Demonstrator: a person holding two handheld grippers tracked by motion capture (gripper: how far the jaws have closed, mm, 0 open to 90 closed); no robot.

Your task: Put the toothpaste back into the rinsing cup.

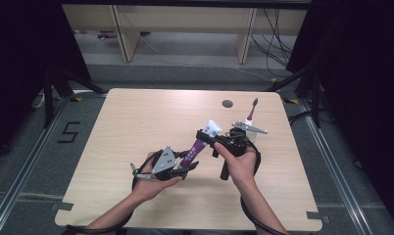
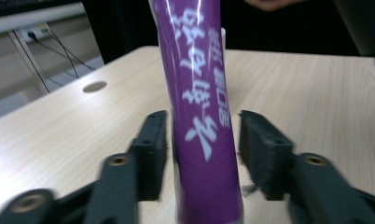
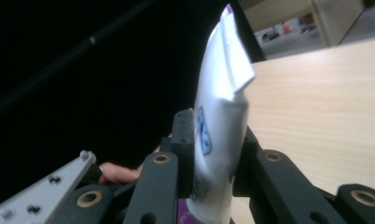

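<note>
1. The purple toothpaste tube [image 1: 201, 142] hangs above the counter [image 1: 136, 127], spanning both grippers.
2. The left gripper [image 2: 202, 149] has its jaws parted, the tube's purple end between them with a gap on each side.
3. The right gripper [image 3: 213, 154] clamps the white crimped end.
4. A toothbrush [image 1: 252, 111] lies near the counter's far right edge; dark curtains flank the room.

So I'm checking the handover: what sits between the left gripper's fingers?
The purple toothpaste tube, seen in the left gripper view; the fingers stand slightly off it.
</note>
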